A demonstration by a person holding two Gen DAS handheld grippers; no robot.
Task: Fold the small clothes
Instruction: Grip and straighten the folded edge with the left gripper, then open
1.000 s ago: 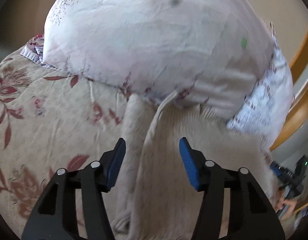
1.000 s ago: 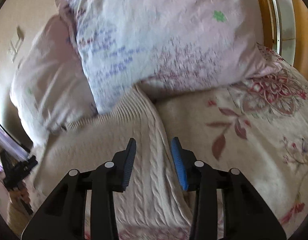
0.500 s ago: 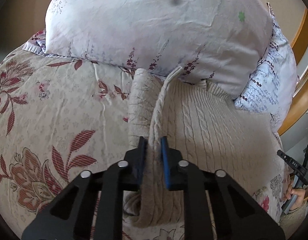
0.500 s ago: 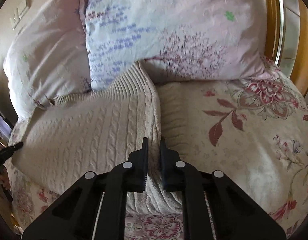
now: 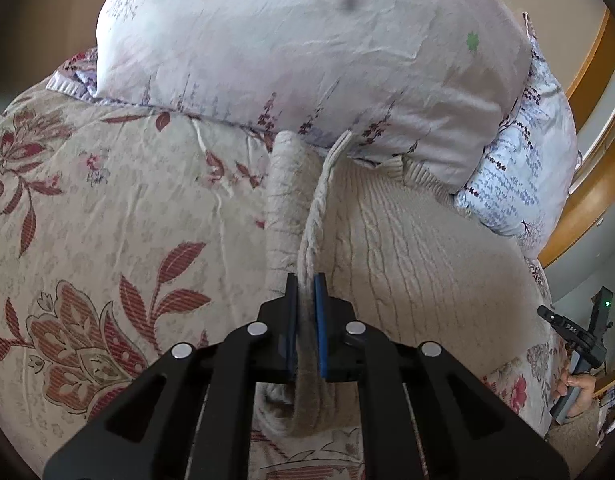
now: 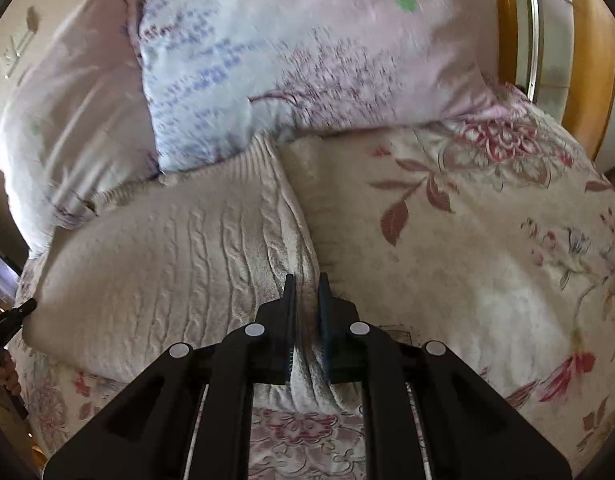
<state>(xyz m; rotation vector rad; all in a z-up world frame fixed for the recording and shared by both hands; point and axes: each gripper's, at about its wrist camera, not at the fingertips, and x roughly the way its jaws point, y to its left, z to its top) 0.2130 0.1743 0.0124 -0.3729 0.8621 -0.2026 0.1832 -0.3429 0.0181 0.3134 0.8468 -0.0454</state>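
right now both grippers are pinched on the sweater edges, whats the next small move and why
Probably lift both edges a little and carry them toward the middle. The left gripper and right gripper are each shut on a side edge of the cream sweater, which lies flat on the floral bedspread against the pillows.

ahead: pillows [image 5: 307,52] block | sides: open bedspread [image 5: 107,216] | far side: wooden bed frame [image 6: 587,60]

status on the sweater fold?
Left gripper, right gripper: both shut on cream cable-knit sweater edges. Sweater's top against floral pillows.
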